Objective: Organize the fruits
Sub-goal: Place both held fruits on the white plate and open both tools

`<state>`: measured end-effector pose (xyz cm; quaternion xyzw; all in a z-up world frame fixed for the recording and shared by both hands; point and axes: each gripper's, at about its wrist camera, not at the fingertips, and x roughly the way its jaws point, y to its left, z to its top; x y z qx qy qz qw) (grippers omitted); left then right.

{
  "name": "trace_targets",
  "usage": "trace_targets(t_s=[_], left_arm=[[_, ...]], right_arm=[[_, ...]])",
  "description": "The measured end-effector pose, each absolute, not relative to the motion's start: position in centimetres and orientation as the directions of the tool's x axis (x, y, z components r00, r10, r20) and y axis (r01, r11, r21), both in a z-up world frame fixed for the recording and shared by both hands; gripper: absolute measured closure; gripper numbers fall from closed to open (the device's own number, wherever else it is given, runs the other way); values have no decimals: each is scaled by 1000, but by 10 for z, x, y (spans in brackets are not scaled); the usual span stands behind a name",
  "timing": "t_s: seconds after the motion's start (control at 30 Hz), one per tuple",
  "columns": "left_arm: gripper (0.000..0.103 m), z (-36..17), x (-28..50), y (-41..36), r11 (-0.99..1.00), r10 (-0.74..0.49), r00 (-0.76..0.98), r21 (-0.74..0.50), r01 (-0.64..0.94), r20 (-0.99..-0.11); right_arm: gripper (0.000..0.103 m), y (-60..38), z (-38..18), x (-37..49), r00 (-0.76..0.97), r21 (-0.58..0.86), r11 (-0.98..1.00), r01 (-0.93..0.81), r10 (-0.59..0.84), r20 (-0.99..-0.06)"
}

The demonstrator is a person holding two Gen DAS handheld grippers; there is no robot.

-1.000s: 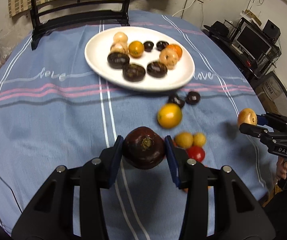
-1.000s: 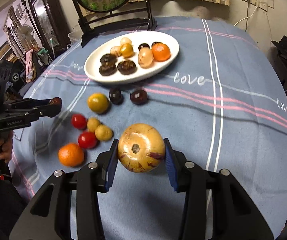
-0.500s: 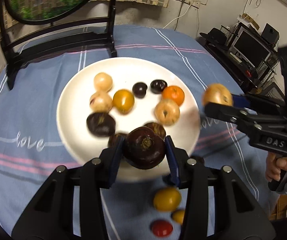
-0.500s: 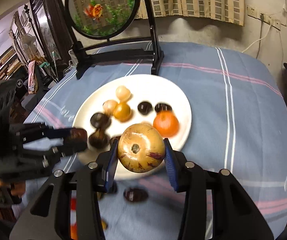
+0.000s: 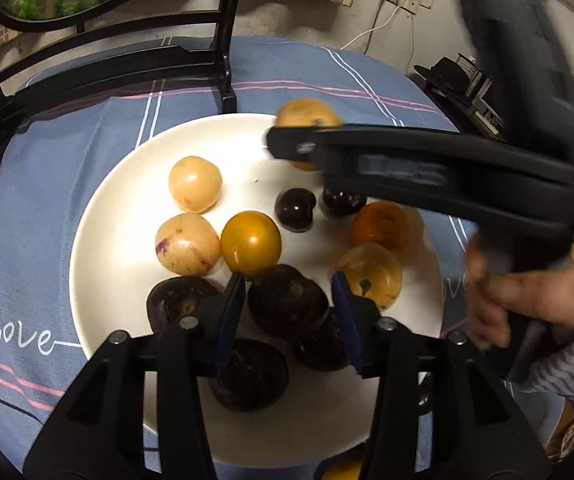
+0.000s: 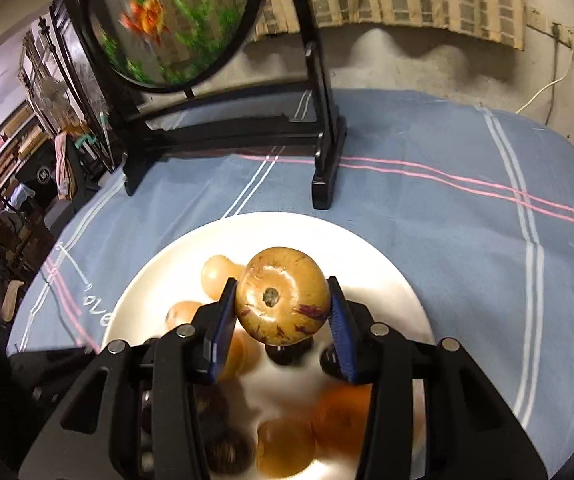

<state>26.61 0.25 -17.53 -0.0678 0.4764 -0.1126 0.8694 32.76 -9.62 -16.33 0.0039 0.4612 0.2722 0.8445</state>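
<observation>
Releasing: left hand-held gripper (image 5: pixel 289 312), now over the plate (image 5: pixel 99 240) rather than the bench, opens around the dark fruit (image 5: pixel 287 300); right hand-held gripper (image 6: pixel 281 312) pinches the tan fruit (image 6: pixel 283 296) above the far rim.

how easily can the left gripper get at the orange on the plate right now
Probably not easily. The left gripper has a dark fruit between its opening jaws, and the right gripper reaches across the plate just behind the orange. A tan fruit also sits in between.
</observation>
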Motion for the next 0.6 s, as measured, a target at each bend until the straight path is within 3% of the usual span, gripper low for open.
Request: trace_targets(t_s=[0.03, 0.13, 0.27, 0.5, 0.6], left_arm=[[40, -176, 267, 4, 966, -257, 523, -227, 122, -813], [39, -174, 264, 7, 965, -260, 530, -237, 113, -807], [37, -167, 254, 14, 965, -256, 542, -248, 90, -800], [31, -149, 206, 30, 976, -206, 549, -212, 52, -810], [31, -154, 172, 36, 977, -196, 528, -210, 34, -826]], right_arm=[[58, -92, -169, 334, 401, 263, 853, -451, 457, -794], [58, -91, -173, 336, 393, 253, 860, -444, 441, -807], [38, -105, -145, 321, 473, 234, 864, -446, 449, -758], [37, -161, -95, 254, 565, 336, 858, -390, 510, -648], [36, -181, -107, 203, 570, 327, 880, -345, 473, -671]])
